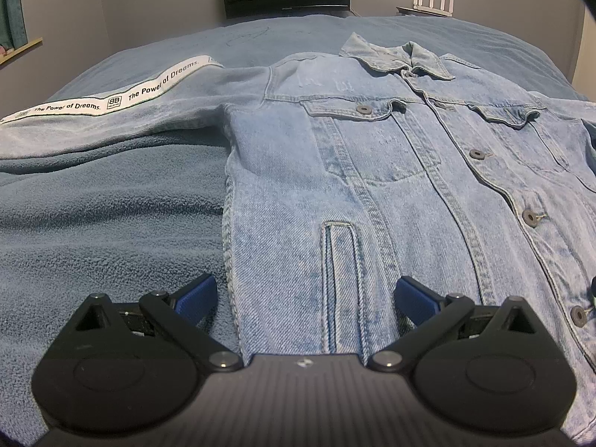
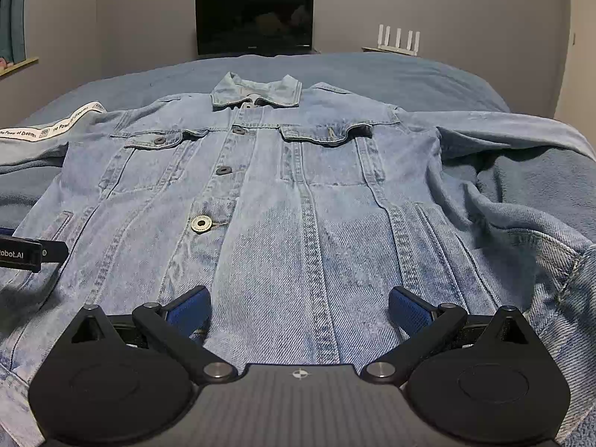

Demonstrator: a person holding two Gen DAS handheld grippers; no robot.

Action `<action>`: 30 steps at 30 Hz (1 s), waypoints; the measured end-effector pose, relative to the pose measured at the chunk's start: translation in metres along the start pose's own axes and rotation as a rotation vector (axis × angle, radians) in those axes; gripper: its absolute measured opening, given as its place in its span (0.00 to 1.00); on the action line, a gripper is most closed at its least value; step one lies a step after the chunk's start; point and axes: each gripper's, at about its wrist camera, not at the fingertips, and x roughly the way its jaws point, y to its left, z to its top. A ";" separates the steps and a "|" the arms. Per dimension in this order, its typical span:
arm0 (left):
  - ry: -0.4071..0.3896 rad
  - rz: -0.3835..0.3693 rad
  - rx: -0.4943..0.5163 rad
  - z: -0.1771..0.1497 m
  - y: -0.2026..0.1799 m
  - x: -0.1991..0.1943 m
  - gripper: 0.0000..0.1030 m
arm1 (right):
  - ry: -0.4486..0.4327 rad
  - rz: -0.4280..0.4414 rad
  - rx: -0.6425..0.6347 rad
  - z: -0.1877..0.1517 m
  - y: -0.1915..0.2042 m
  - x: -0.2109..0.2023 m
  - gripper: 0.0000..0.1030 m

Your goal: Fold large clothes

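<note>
I find the jacket (image 2: 283, 193) spread front-up on the bed (image 2: 372, 70), buttoned, collar toward the far edge and hem toward me, so its long axis runs straight ahead of both tools. My left gripper (image 1: 305, 300) hangs over the hem at the jacket's left side seam, jaws apart and empty; my right gripper (image 2: 300, 307) hangs over the hem right of the placket, likewise apart and empty. In my judgement the left sleeve (image 1: 111, 119), stretched toward the bed's left edge, falls to the left gripper.

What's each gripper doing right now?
Left gripper: open, empty, above the denim jacket.
Right gripper: open, empty, above the jacket.
</note>
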 end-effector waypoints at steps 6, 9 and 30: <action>0.000 -0.001 0.000 0.000 0.000 0.000 1.00 | 0.000 -0.001 -0.001 -0.002 0.000 -0.001 1.00; 0.000 -0.001 0.000 0.000 0.000 0.000 1.00 | 0.002 -0.002 -0.003 -0.001 0.001 0.002 1.00; 0.002 -0.004 -0.003 -0.002 0.000 0.001 1.00 | 0.013 -0.011 -0.014 0.000 0.002 0.001 1.00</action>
